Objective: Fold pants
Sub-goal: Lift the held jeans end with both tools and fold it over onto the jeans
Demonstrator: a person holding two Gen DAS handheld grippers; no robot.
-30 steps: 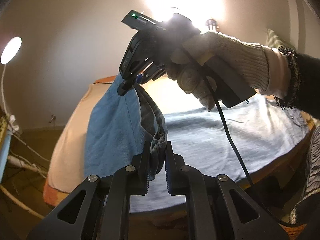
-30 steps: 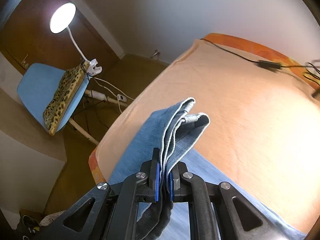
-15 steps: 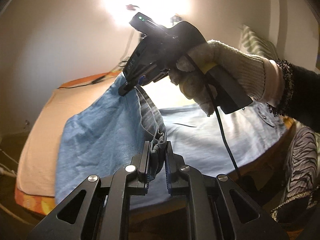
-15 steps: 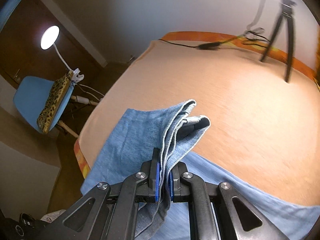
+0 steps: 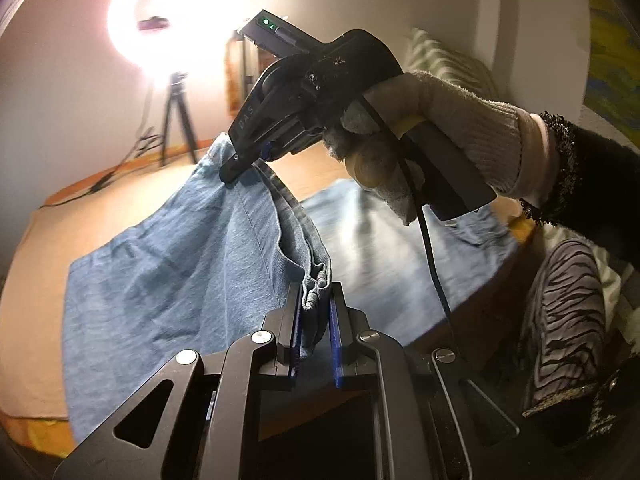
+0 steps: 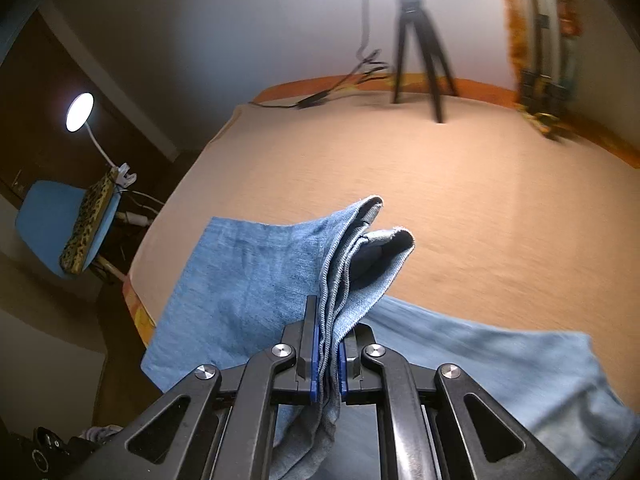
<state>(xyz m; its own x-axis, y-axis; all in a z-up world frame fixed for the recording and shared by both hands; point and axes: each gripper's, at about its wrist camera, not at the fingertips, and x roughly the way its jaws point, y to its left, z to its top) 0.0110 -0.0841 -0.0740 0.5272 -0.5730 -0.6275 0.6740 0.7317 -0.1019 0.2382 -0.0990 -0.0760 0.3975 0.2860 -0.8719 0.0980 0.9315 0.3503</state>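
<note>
Light blue denim pants (image 5: 168,280) lie on a bed with a peach sheet (image 6: 460,200). My left gripper (image 5: 316,304) is shut on the bunched hem edge of the pants and holds it above the bed. My right gripper (image 6: 328,340) is shut on the stacked hem layers of the pants (image 6: 348,264). In the left wrist view the right gripper (image 5: 244,164), held by a gloved hand (image 5: 432,136), lifts the far hem corner. The fabric hangs taut between both grippers, folding over the rest of the pants (image 6: 500,368).
A tripod (image 6: 420,40) with a ring light (image 5: 172,20) stands at the bed's far side, with cables (image 6: 340,88) beside it. A blue chair with a leopard cushion (image 6: 80,224) and a desk lamp (image 6: 80,112) stand left of the bed. Striped fabric (image 5: 568,320) lies at right.
Both grippers have swung with the held hem across the bed toward the right; the view has turned from the chair and lamp toward the tripod. More of the pants now lies on the sheet.
</note>
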